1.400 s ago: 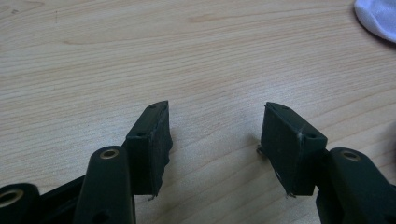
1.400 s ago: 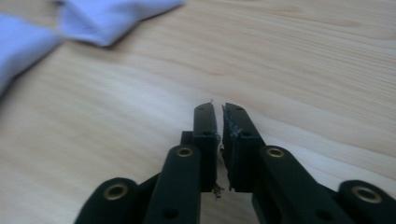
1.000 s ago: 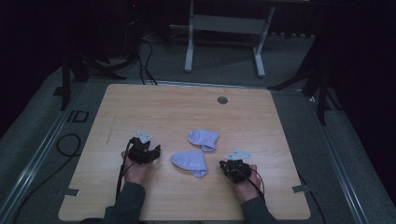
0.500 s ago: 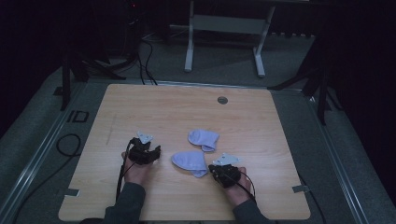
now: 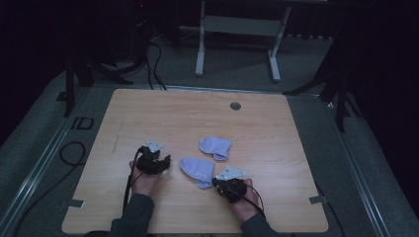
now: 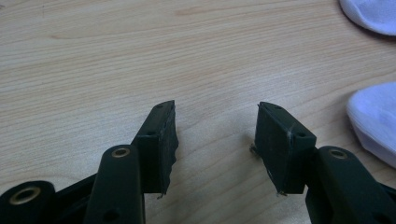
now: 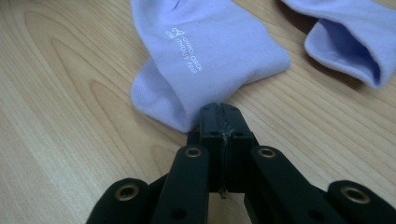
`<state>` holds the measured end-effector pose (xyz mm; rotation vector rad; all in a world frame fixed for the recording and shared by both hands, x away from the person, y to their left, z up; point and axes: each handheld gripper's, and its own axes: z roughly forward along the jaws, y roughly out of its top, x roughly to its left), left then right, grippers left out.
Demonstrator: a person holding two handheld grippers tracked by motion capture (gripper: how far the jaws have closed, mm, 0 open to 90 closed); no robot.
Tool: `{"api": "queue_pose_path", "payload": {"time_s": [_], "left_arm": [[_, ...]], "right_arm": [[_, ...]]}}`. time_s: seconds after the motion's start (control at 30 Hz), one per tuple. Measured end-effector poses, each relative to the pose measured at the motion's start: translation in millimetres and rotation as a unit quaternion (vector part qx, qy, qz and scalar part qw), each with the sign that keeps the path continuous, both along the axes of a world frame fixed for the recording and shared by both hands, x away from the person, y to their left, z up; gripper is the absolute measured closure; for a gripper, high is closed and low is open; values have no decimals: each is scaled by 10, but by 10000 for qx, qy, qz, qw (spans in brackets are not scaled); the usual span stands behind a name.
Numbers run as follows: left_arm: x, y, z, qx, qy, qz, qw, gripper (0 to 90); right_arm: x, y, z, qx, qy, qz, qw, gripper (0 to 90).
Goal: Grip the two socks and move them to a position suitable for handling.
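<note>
Two lilac socks are seen mid-counter (image 5: 148, 118) — the near sock (image 5: 197, 171) and the far sock (image 5: 215, 147). The right tool (image 7: 219, 112), jaws closed, touches the near sock's edge; the left tool (image 6: 215, 135) is held open over bare wood.

wooden table (image 5: 163, 113) with two pale socks (image 5: 197, 170) (image 5: 215, 147) flat on top

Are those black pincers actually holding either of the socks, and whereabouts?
Right gripper: jaws shut at the near sock's edge; a pinch cannot be told. Left gripper: open, empty.
</note>
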<state>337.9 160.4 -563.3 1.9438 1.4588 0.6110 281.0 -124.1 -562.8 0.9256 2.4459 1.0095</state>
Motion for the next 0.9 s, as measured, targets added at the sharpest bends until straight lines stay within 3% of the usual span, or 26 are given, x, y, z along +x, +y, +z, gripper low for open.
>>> {"api": "queue_pose_path", "payload": {"time_s": [0.2, 0.37, 0.57, 0.9], "left_arm": [[-9, 3, 1, -35, 6, -7, 10000, 483], [-18, 5, 1, -34, 10, -12, 10000, 483], [-29, 10, 0, -72, 9, -4, 10000, 483], [-32, 14, -2, -92, 0, -9, 10000, 482]], "right_arm": [[25, -30, 40, 79, -2, -106, 9999, 844], [63, -18, 123, 189, -5, -38, 9998, 811], [101, 105, 206, 258, 46, 169, 9995, 785], [214, 388, 365, 191, -78, 470, 9987, 756]]}}
